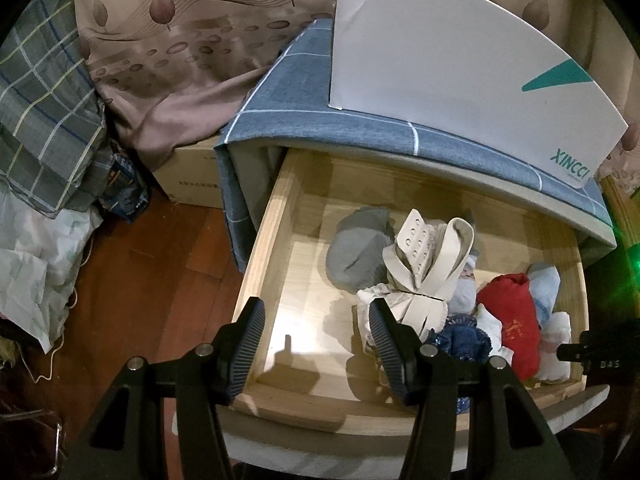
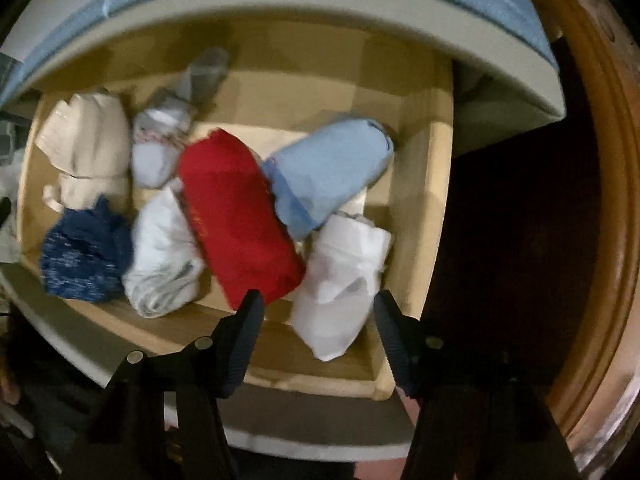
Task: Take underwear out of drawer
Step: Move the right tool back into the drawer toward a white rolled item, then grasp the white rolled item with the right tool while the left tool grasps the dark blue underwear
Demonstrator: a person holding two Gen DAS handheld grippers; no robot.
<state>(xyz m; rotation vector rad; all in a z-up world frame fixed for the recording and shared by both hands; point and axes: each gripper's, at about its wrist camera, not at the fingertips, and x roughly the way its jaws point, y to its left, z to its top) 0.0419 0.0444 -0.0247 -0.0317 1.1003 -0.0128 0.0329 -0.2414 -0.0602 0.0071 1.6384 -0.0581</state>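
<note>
Below, blurred drawer (image 2: 416, 184), right claw (image 2: 318, 308) open over white roll (image 2: 340, 280), left claw (image 1: 316, 316) open.

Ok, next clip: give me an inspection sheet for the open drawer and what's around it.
Surface: wooden drawer pulled open, left part bare.
Job's things: rolled garments on the right: red roll, light blue roll, white roll, navy roll, beige bra.
Clutter: white box on the blue checked cover.
Grippers: left gripper open, empty; right gripper open above the white roll, no contact visible.
Cables: nothing seen.
Surroundings: wooden floor, cardboard box, bedding.
</note>
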